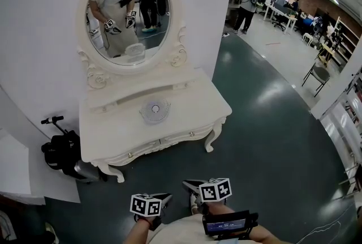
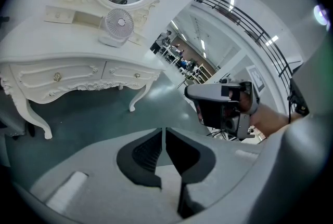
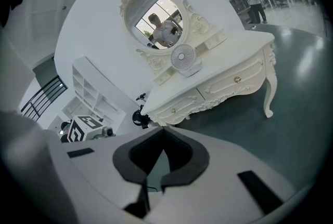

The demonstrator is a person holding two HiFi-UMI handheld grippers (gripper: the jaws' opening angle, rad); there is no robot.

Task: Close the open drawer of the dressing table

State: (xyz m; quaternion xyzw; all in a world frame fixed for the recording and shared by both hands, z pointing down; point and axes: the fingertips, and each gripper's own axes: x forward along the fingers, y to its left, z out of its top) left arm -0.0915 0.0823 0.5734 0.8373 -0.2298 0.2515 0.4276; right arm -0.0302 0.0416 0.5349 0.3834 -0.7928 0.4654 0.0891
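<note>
The white dressing table [image 1: 186, 107] with its oval mirror [image 1: 129, 13] stands against the wall ahead, a small round fan [image 1: 154, 110] on its top. Two front drawers [image 1: 189, 135] look flush. In the left gripper view a small upper drawer [image 2: 58, 14] on the back shelf seems to stick out. My left gripper [image 1: 162, 198] [image 2: 163, 137] and right gripper [image 1: 191, 185] [image 3: 163, 137] hang side by side over the dark green floor, well short of the table. Both are shut with nothing between the jaws.
A black bag with a handle [image 1: 61, 152] sits on the floor left of the table, next to a white panel [image 1: 17, 166]. A chair [image 1: 318, 76] and several people at desks [image 1: 280, 8] are far off at the right.
</note>
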